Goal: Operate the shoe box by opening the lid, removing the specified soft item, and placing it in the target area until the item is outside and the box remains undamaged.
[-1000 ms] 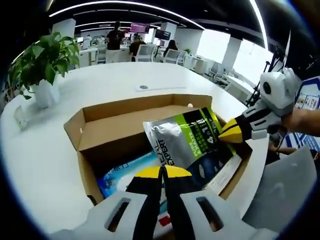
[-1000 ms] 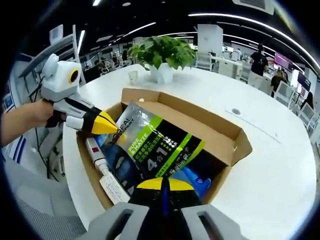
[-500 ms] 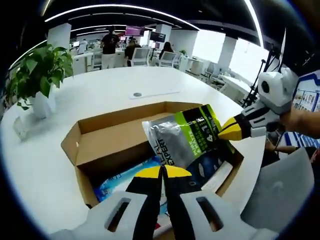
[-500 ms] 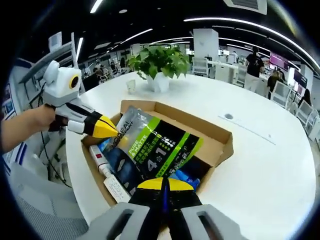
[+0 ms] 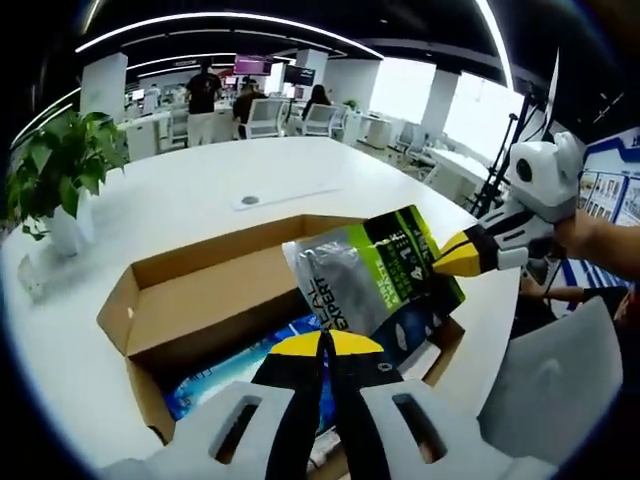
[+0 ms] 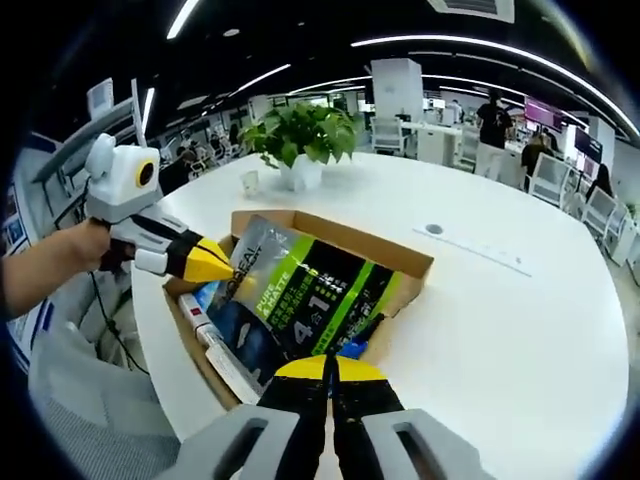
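Two grippers: both pinch one soft pouch, each at an opposite end.

Left gripper view
- left gripper (image 5: 326,343): rises from the bottom; yellow-tipped jaws pressed together on the lower edge of the pouch
- pouch (image 5: 372,272): grey, green and black, printed with white lettering; held up above the open box, tilted, clear of the cardboard walls
- right gripper (image 5: 452,260): enters from the right, a hand behind it; its yellow tips closed on the pouch's far corner
- shoe box (image 5: 200,295): brown cardboard, open, lying on the white table (image 5: 200,200); blue packaging (image 5: 215,372) lies inside, under the pouch
- potted plant (image 5: 55,170): stands on the table, well apart from the box, to the left
- background: people and chairs far across the office

Right gripper view
- right gripper (image 6: 328,367): jaws shut on the near edge of the pouch (image 6: 300,300)
- left gripper (image 6: 212,262): comes in from the left, held by a hand; tips clamped on the pouch's grey corner
- shoe box (image 6: 395,262): open beneath the pouch; a white tube (image 6: 205,325) and a blue item lie along its near side
- potted plant (image 6: 297,140): beyond the box on the table (image 6: 500,320)
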Tool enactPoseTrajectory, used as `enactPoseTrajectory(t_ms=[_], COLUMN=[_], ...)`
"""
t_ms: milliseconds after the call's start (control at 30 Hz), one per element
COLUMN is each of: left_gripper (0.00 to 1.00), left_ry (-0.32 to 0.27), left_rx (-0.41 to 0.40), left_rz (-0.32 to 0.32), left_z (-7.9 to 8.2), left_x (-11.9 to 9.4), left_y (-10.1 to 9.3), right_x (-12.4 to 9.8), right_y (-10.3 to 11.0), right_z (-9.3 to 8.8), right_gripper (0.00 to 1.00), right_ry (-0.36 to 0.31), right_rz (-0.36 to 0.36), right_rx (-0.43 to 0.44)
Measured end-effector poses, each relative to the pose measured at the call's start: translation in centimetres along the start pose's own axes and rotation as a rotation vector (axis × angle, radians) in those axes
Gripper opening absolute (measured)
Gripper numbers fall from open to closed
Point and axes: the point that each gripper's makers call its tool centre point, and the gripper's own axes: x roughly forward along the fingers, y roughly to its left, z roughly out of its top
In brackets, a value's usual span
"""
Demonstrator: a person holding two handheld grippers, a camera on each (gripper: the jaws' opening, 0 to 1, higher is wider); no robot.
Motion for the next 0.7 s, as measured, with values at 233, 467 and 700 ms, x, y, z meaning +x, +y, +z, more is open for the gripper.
enactPoseTrajectory(t_ms=[233,467,700], left_gripper=[0.00,0.00,0.00], left_ry=[0.002,0.006,0.015], left_rx=[0.012,0.025,0.038], left_rz=[-0.028,-0.053,-0.078], left_z=[0.6,1.2,1.5], left_x=[1.2,2.4,3.8], left_y=[-1.7,-3.2,-4.7], right_x=[-1.1,-2.2,-3.0], right_y=[-1.5,-3.1,-4.7], right_z=[-1.1,-2.0,-2.9], right_gripper=[0.00,0.00,0.00], right_ry=[0.013,0.025,0.036], right_rz=[-0.019,-0.038,-0.064], right_rx=[0.011,0.032,0.049])
